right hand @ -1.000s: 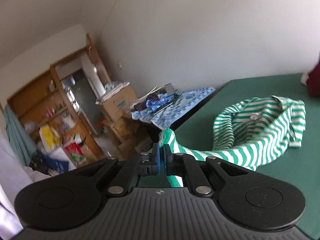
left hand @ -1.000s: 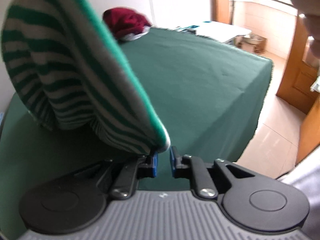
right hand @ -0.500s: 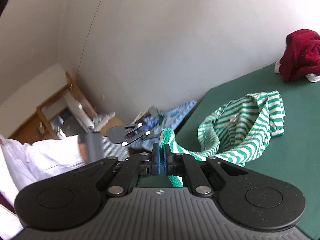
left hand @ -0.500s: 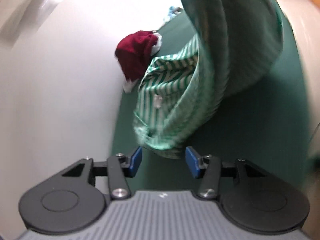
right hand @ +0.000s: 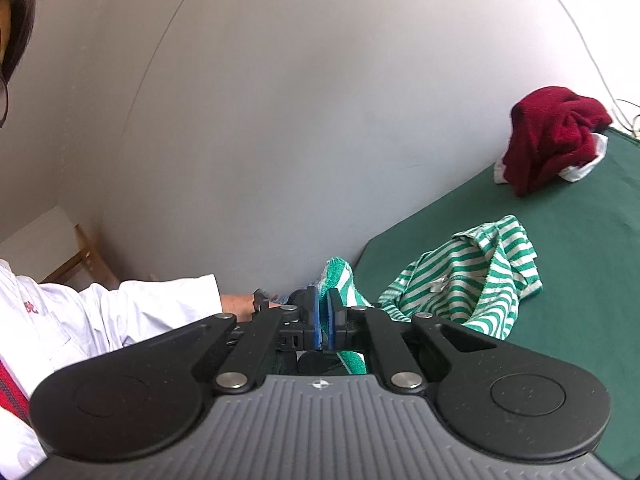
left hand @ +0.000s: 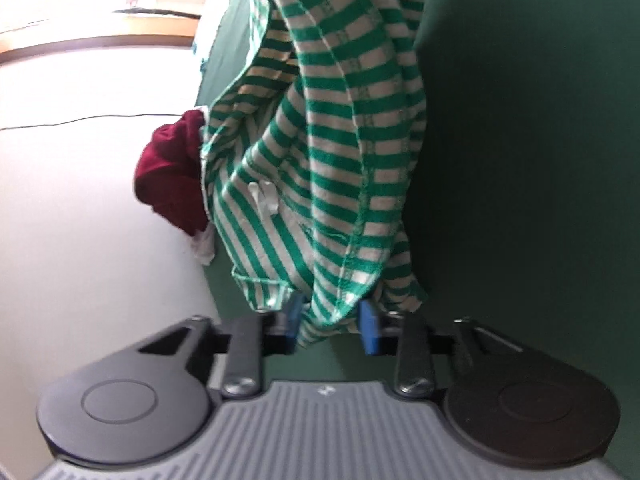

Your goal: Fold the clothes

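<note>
Across the green-covered table point(right hand: 580, 280), lower right of the right-wrist view, a striped shirt point(right hand: 476, 280) lies bunched; right gripper point(right hand: 322, 316) pinches 1 edge, left gripper point(left hand: 330, 324) gapes around another. Closing squarely on the hem should prevent slipping. Red garment point(right hand: 552, 136) sits upper right.
</note>
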